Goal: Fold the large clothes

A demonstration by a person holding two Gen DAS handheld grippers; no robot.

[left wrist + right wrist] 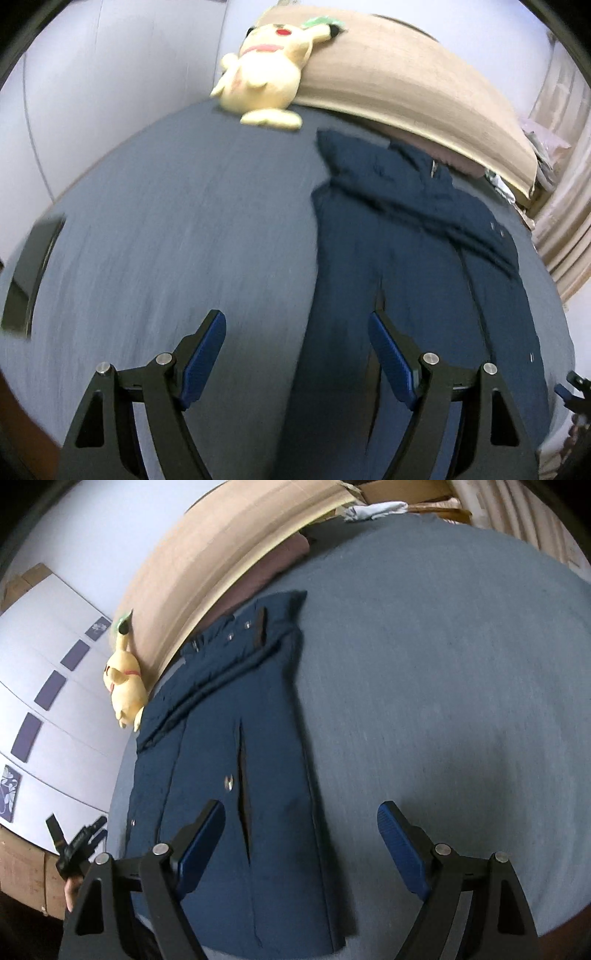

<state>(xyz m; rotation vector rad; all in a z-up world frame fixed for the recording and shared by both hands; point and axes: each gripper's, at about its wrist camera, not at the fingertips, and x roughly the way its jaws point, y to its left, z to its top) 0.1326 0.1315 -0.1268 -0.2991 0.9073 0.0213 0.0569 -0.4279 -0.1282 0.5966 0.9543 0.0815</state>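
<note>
- Left wrist view: the left gripper (297,354) has its jaws wide apart with nothing between them. It hangs over the grey-blue bed cover (166,221). The dark blue coat (406,240) lies flat on the cover, to the right side. A yellow plush toy (266,74) leans on the tan headboard (406,85).
- Right wrist view: the right gripper (301,834) is spread wide too, and holds nothing. Its left finger (201,845) is over the coat (229,738), which has a long slit and small metal snaps. The toy (125,686) sits by the headboard (207,576). The other gripper (79,843) shows at the left edge.
</note>
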